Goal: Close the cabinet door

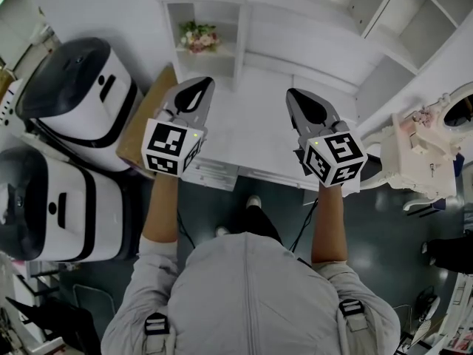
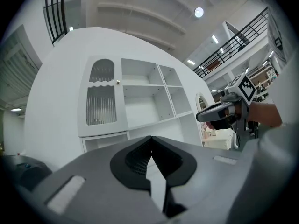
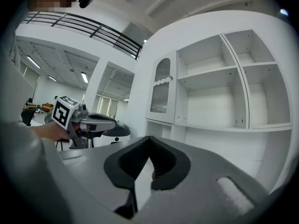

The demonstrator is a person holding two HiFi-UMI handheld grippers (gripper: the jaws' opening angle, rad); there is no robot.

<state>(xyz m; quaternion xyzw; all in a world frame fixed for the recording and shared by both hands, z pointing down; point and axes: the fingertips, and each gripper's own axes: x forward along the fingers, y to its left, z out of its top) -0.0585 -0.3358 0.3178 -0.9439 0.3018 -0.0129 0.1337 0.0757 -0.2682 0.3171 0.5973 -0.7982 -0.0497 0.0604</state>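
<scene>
A white cabinet stands ahead, with open shelves and one ribbed-glass door at its upper left. The door has a small knob and looks flat against the cabinet front. Both grippers are held level, side by side, short of the cabinet and touching nothing. My left gripper is shut and empty, its jaws meeting at the tip. My right gripper is shut too, with nothing held. Each gripper shows in the other's view: the right gripper, the left gripper.
Two white-and-black machines stand at the left, beside a brown board. A small pale dresser is at the right. A flower bunch sits in a low cabinet niche. The person stands on a dark floor.
</scene>
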